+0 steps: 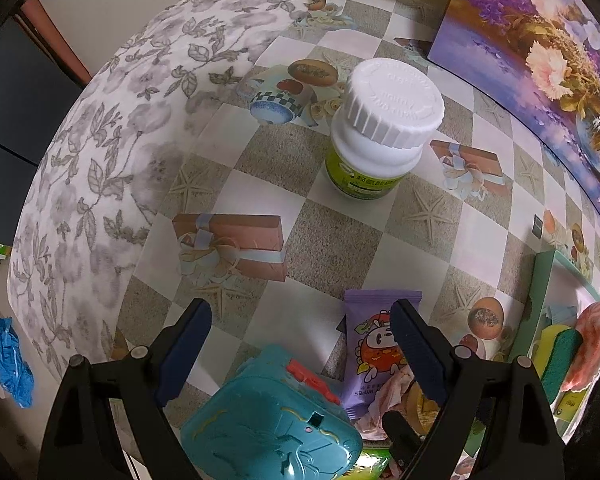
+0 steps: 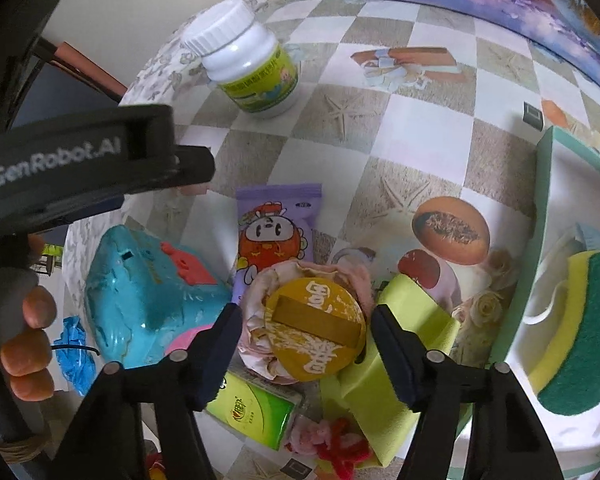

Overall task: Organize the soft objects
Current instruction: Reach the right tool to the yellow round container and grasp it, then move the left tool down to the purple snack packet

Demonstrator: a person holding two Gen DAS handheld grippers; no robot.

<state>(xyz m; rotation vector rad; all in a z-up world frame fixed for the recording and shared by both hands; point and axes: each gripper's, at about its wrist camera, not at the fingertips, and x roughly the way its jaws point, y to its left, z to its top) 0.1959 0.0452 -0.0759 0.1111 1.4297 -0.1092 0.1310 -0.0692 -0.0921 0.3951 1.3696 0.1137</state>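
Note:
My right gripper (image 2: 308, 344) points down over a pink cloth puff (image 2: 260, 300) topped by a round yellow disc (image 2: 316, 328). The puff lies between the open jaws, and I see no pad pressing on it. A lime foam sponge (image 2: 420, 300) lies just right of it. My left gripper (image 1: 300, 352) hangs open and empty above a teal plastic toy (image 1: 272, 420) and a purple wipes packet (image 1: 374, 344). A mint-green tray (image 2: 544, 200) at the right holds a green-and-yellow scouring sponge (image 2: 572, 340).
A white bottle with a green label (image 1: 380, 132) stands mid-table. A flower painting (image 1: 540, 60) leans at the back right. A green tissue pack (image 2: 256, 408) and a red-and-pink plush (image 2: 332, 444) lie near the front. A blue glove (image 1: 10, 364) lies off the table's left edge.

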